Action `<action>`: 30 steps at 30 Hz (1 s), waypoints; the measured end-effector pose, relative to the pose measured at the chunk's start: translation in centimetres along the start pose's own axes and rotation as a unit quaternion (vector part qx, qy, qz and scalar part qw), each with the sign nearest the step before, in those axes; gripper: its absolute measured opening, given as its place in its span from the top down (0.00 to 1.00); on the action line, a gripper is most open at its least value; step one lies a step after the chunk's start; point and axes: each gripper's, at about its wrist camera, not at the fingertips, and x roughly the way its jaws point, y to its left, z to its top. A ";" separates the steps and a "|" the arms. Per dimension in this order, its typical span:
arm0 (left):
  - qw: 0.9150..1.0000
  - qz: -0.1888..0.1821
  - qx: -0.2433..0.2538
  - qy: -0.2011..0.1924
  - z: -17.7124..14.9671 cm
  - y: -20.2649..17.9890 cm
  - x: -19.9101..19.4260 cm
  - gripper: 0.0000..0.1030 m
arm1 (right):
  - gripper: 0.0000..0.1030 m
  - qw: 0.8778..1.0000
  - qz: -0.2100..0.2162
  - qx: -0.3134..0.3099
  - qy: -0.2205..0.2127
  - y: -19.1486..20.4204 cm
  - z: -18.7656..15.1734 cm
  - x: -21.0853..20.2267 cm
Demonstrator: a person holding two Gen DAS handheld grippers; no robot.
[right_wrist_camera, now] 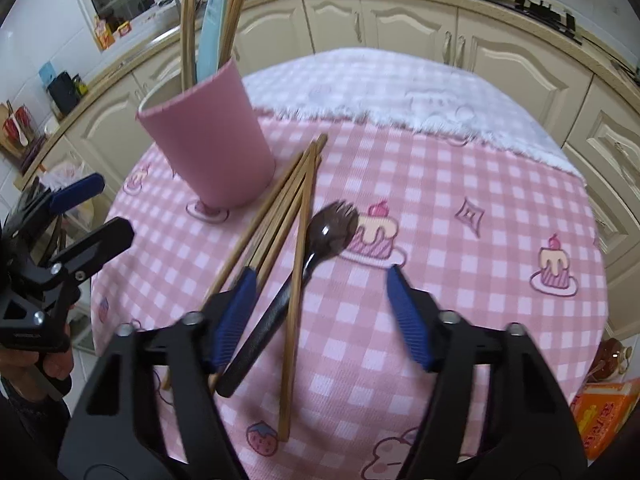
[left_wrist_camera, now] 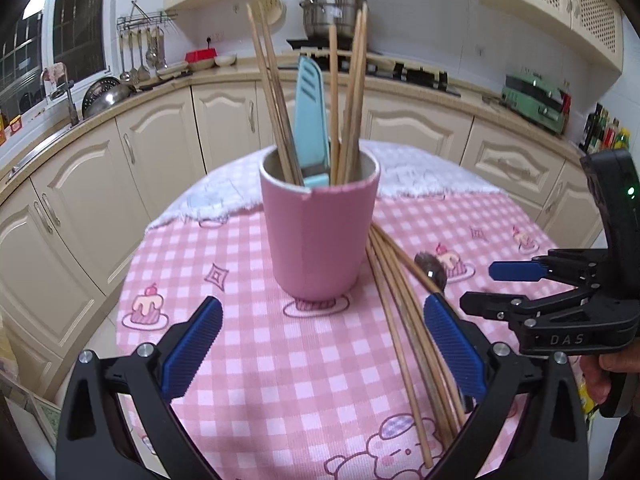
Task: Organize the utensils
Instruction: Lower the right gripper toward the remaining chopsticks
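Observation:
A pink cup (left_wrist_camera: 320, 236) (right_wrist_camera: 212, 144) stands on the round table and holds several wooden chopsticks (left_wrist_camera: 272, 92) and a light blue utensil (left_wrist_camera: 312, 120). More loose chopsticks (left_wrist_camera: 404, 304) (right_wrist_camera: 280, 224) lie on the cloth to the cup's right. A dark spork (right_wrist_camera: 304, 256) (left_wrist_camera: 432, 270) lies beside them. My left gripper (left_wrist_camera: 320, 344) is open and empty, in front of the cup. My right gripper (right_wrist_camera: 320, 316) is open and empty, just above the spork handle and the chopsticks; it also shows in the left wrist view (left_wrist_camera: 492, 288).
The table carries a pink checked cloth (right_wrist_camera: 460, 240) with a white fringed towel (right_wrist_camera: 400, 88) at its far side. Cream kitchen cabinets (left_wrist_camera: 160, 136) curve around behind. An orange box (right_wrist_camera: 608, 412) sits low at the right.

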 end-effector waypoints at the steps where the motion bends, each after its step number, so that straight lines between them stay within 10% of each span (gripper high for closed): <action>1: 1.000 0.001 0.006 0.007 -0.2 -0.2 0.4 0.04 | 0.56 1.000 0.000 -0.004 0.003 0.1 -0.1 0.2; 18: 0.994 0.015 0.051 0.092 -1.5 -2.2 6.9 0.05 | 0.77 0.999 -0.016 -0.036 0.020 0.8 -1.1 1.6; 30: 0.991 -0.014 0.063 0.113 -0.1 -3.9 8.3 0.48 | 0.80 0.998 -0.021 -0.048 0.033 1.1 0.9 2.4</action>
